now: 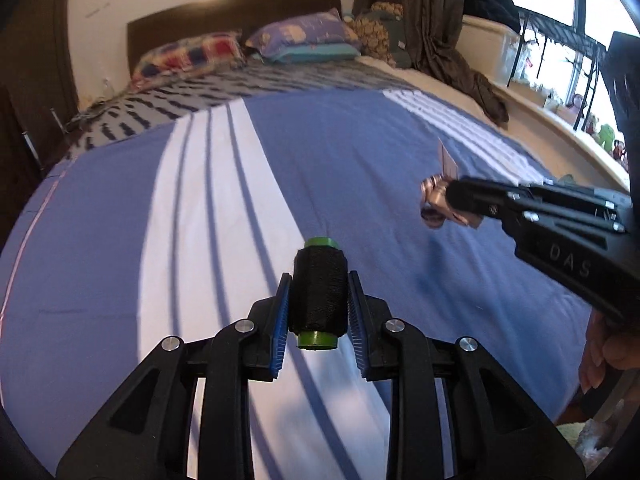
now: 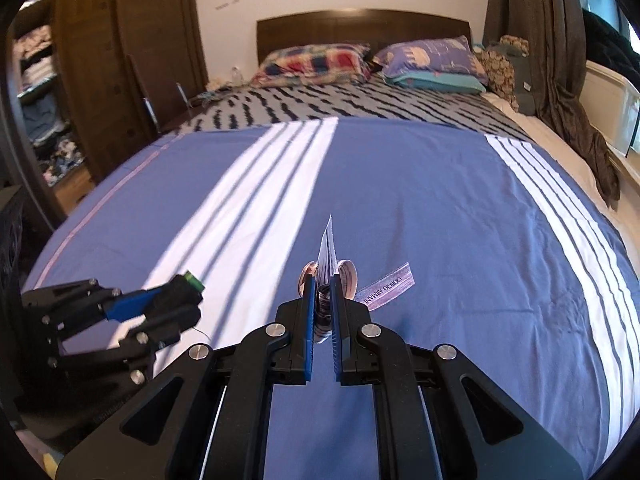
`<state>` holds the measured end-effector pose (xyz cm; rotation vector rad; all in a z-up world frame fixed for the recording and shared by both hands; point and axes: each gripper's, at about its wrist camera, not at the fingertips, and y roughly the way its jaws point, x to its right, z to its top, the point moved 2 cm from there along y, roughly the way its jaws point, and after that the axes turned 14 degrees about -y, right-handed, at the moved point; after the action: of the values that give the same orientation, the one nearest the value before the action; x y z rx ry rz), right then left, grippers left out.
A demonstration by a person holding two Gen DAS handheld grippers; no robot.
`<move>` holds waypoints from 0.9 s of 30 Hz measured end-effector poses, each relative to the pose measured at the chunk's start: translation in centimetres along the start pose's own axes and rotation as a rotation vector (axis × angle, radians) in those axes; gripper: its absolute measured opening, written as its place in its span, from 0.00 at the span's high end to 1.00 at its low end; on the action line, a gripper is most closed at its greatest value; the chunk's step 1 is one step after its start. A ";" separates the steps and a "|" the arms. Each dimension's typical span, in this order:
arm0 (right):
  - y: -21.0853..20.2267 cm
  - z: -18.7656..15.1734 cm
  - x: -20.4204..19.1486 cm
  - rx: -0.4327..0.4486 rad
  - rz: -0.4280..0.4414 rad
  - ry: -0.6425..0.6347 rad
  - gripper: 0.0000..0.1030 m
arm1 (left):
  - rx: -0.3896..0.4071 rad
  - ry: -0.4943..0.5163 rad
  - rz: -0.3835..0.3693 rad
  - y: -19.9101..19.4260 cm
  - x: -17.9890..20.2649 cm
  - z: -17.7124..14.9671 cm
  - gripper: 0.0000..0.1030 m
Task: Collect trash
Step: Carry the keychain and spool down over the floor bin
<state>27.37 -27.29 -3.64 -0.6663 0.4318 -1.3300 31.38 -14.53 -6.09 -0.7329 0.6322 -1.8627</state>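
Both grabs look done: left gripper clamps a black thread spool, right gripper pinches a ribbon bundle above the bed. Next probably needs a bin, none visible.

Both wrist cams sit low over the near end of the bed, facing its far headboard. Left cam sits left and sees the right gripper at its right edge. Right cam sees the left gripper low left. Shared: blue striped cover, pillows.
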 end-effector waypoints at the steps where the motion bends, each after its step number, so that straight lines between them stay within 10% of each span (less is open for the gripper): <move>1: -1.0 -0.2 -0.3 0.009 0.004 -0.001 0.92 | 0.010 -0.007 0.000 -1.2 -0.1 -0.2 0.75; 15: -17.4 -4.3 -5.0 0.169 -0.009 -0.077 0.92 | 0.138 -0.017 -0.036 -17.0 0.2 -7.4 0.75; 27: -23.6 -11.0 -9.1 0.217 0.109 -0.086 0.92 | 0.174 0.007 -0.086 -24.7 0.3 -15.9 0.75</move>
<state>0.95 -22.88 3.12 -0.5100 0.2463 -1.2195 4.66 -4.14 0.54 -0.6484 0.4414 -1.9717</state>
